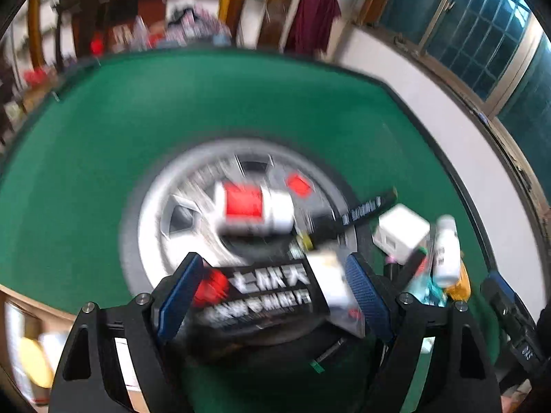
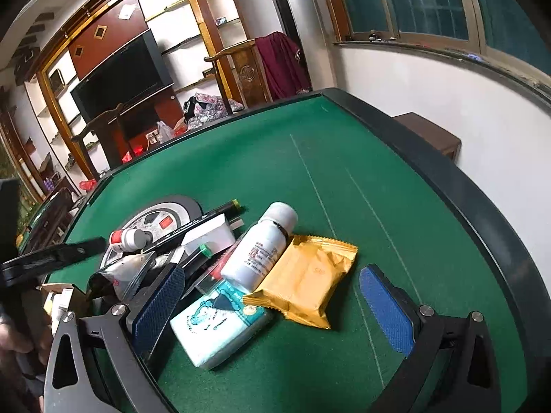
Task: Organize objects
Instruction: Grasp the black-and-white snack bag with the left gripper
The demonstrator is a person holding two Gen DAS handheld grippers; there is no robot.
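Note:
In the blurred left wrist view my left gripper [image 1: 275,285] has a black foil packet [image 1: 261,292] with white lettering between its blue pads; the jaws stand wide and the grip is unclear. Beyond it a red-and-white small bottle [image 1: 255,210] lies on the round silver wheel-shaped panel [image 1: 179,213]. In the right wrist view my right gripper [image 2: 272,306] is open over a teal tissue pack [image 2: 220,323] and a yellow snack packet [image 2: 306,282]. A white bottle [image 2: 261,244] lies above them. The left gripper [image 2: 51,258] shows at left with the foil packet [image 2: 124,275].
The green felt table [image 2: 344,158] has a dark raised rim [image 2: 465,189]. A black pen [image 2: 220,206], a white box [image 2: 213,234] and a green-capped marker [image 2: 203,251] lie in the pile. The white box also shows in the left wrist view [image 1: 399,230]. Shelves and a television stand behind.

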